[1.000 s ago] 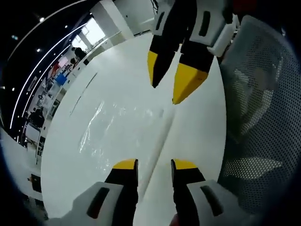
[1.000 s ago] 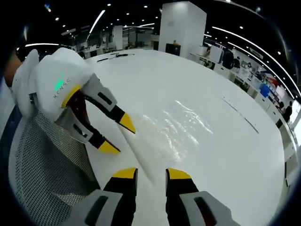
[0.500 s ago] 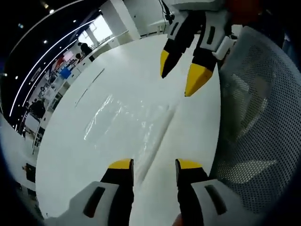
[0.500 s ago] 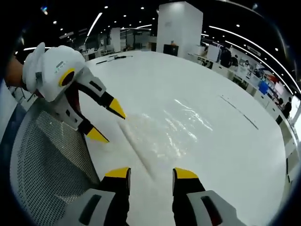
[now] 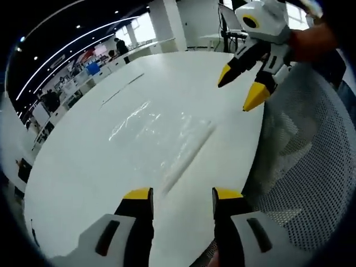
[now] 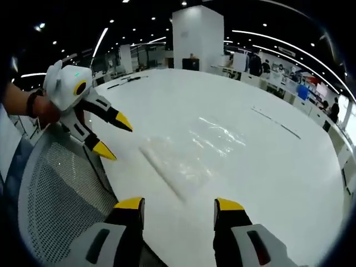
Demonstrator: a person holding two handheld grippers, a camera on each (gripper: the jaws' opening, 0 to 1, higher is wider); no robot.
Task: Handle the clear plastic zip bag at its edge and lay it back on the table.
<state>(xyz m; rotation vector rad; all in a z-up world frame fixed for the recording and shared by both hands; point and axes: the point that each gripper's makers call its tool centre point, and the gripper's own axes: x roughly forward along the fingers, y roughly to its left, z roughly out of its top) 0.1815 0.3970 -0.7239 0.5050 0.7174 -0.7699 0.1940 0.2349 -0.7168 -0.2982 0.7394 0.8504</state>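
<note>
Your left claw (image 5: pixel 178 194) stands wide open with nothing between its jaws, and so does your right claw (image 6: pixel 181 204). The clear zip bag (image 5: pixel 161 133) lies flat on the white counter (image 5: pixel 83 178), its zip edge nearest you, apart from both claws. The laying-down looks finished, so draw both claws straight back and up, clear of the edge, so no jaw drags the film. A second ago both claws sat low and close over that edge; now they are higher, farther apart and wider open.

white table (image 5: pixel 83 167) | mesh chair (image 5: pixel 300 167) | open office – ceiling strip lights (image 6: pixel 100 40)
</note>
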